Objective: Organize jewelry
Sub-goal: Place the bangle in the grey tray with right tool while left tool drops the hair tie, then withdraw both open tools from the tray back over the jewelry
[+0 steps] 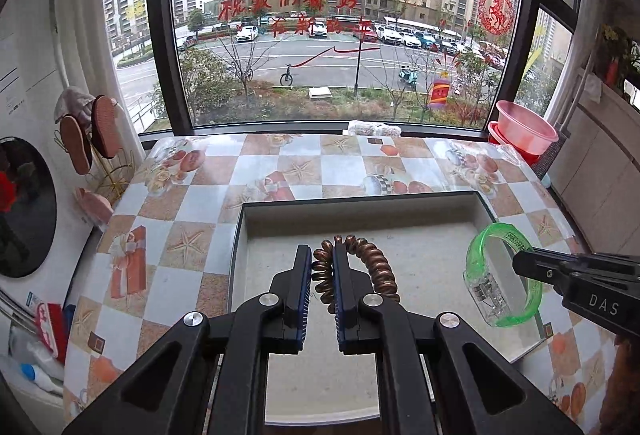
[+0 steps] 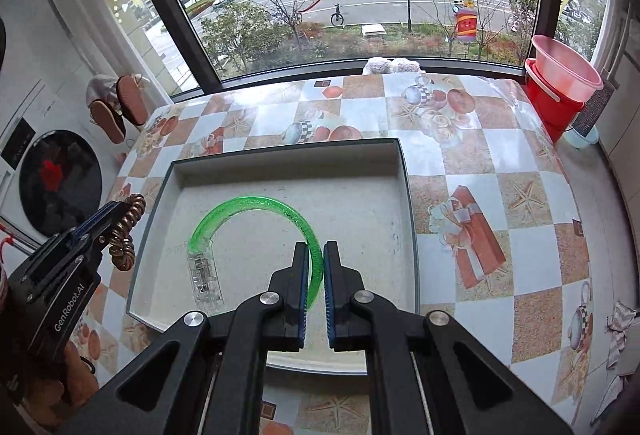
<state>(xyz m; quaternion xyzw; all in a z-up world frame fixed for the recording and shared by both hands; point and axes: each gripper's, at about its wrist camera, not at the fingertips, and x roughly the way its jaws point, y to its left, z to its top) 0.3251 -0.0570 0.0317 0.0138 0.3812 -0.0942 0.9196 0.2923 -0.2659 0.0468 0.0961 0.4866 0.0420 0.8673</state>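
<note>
Over the open grey tray (image 1: 472,207) on the checked table (image 1: 192,203) by the window, I have both tongs clamped on jewelry. My left gripper (image 1: 322,255) is squeezed tight on a coppery coiled bracelet (image 1: 376,263), which loops out to the right of its fingers above the tray floor. My right gripper (image 2: 316,253) is pinched shut on the band of a clear green bracelet (image 2: 256,205), whose see-through clasp hangs toward the tray's left side.

One green bracelet (image 2: 256,219) and one brown coil band (image 1: 360,263). One tray (image 2: 404,195). Two grippers: left gripper (image 1: 322,255), right gripper (image 2: 316,255).
</note>
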